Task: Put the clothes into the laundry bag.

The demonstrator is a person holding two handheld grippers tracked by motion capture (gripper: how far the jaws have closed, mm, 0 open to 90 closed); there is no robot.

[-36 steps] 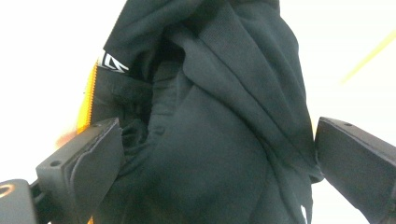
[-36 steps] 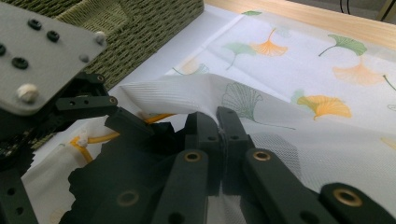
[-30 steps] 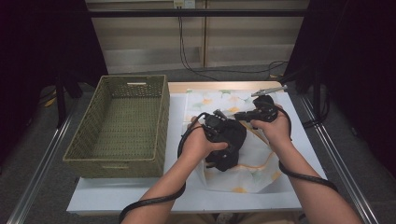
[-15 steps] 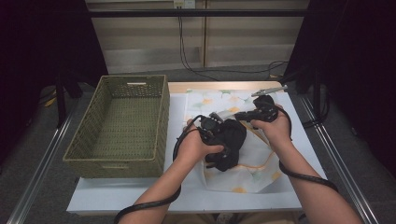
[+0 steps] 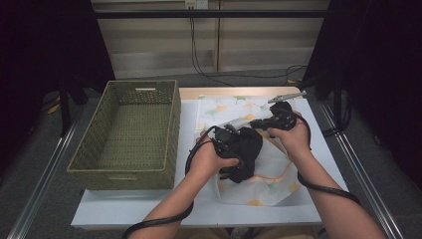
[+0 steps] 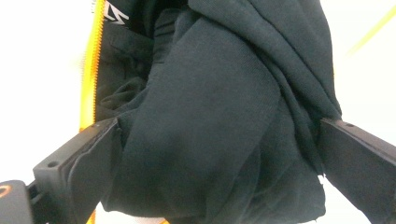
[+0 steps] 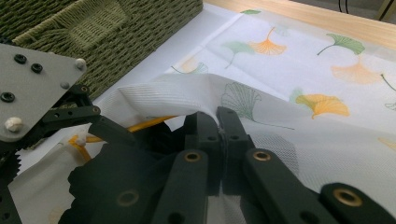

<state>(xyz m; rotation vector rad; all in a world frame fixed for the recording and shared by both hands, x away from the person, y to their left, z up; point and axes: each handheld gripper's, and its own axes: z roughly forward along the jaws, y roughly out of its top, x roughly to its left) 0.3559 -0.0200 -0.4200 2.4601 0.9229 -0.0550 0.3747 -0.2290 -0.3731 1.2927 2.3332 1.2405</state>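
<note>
Firmly clamped by the left hand-held gripper (image 5: 238, 149): dark garment (image 6: 210, 121), bunched between both jaws. Pinched shut in the right hand-held gripper (image 7: 219, 122): edge of leaf-print mesh bag (image 7: 299, 93), lying on the white surface (image 5: 149, 209) beside woven basket (image 5: 127, 134).

1. Dark garment (image 6: 210, 121): matt knitted cloth, soft finish.
2. Mesh bag (image 7: 299, 140): thin white netted fabric, printed leaves, orange zip.
3. Basket (image 5: 134, 134): rough woven green fibre.
4. Table (image 5: 234, 93): edge of pale, smooth wood.
</note>
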